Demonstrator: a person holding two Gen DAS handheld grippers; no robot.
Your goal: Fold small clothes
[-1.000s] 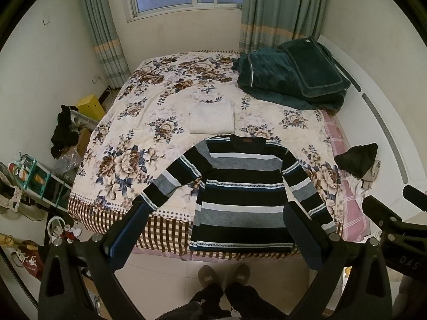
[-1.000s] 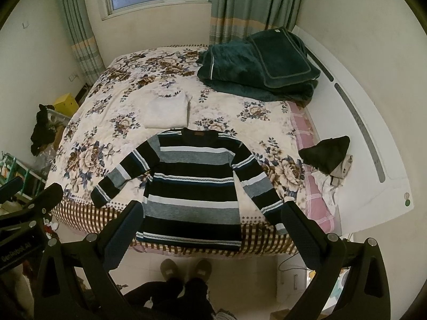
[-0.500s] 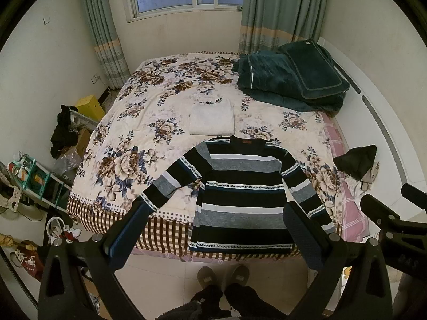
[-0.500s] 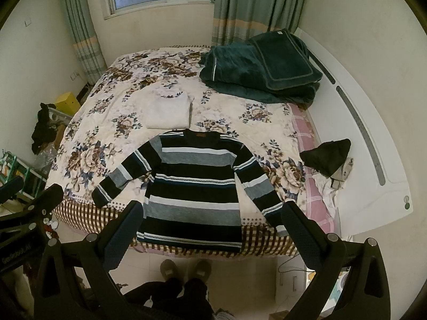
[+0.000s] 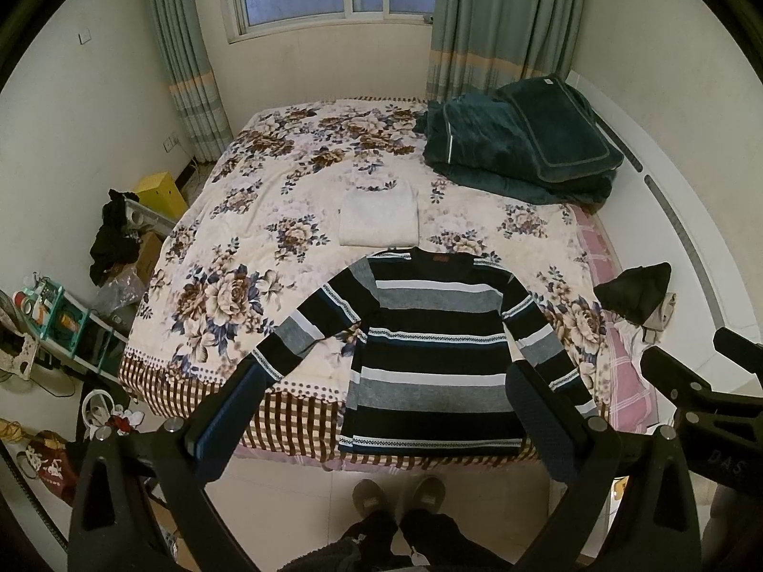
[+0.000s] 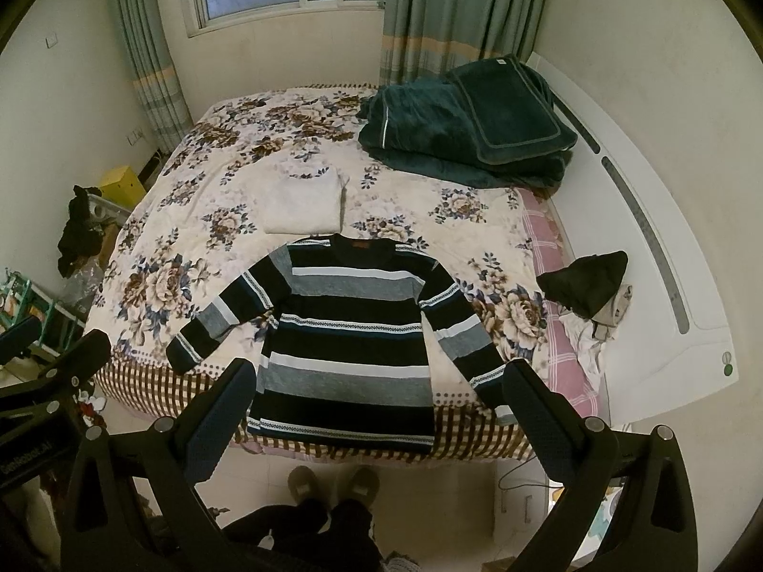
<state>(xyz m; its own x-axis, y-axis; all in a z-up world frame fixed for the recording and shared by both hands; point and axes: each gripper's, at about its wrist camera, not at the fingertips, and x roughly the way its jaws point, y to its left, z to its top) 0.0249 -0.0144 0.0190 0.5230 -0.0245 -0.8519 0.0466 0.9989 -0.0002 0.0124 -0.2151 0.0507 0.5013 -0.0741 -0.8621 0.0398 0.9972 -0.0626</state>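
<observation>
Two grippers hang above the foot of the bed (image 5: 267,219), each with its jaws spread wide and nothing between them. The striped sweater (image 5: 431,357) lies flat and face up on the floral bedspread (image 6: 157,286), collar toward the window, both sleeves angled outward and down, its hem draped over the checked edge of the bed. In the left wrist view the left gripper (image 5: 386,410) frames the lower body of the sweater: the left sleeve cuff sits just at the tip of one finger and the right sleeve runs behind the other finger. In the right wrist view the right gripper (image 6: 379,405) likewise straddles the hem (image 6: 341,429), with the right cuff just beside its right finger; neither gripper touches the cloth. A folded white garment (image 5: 379,219) rests just beyond the collar. A folded dark green blanket (image 5: 520,148) sits at the far right corner, and a black garment (image 6: 589,281) lies near the right edge. The person's slippers (image 5: 398,500) stand on the floor below the hem.
</observation>
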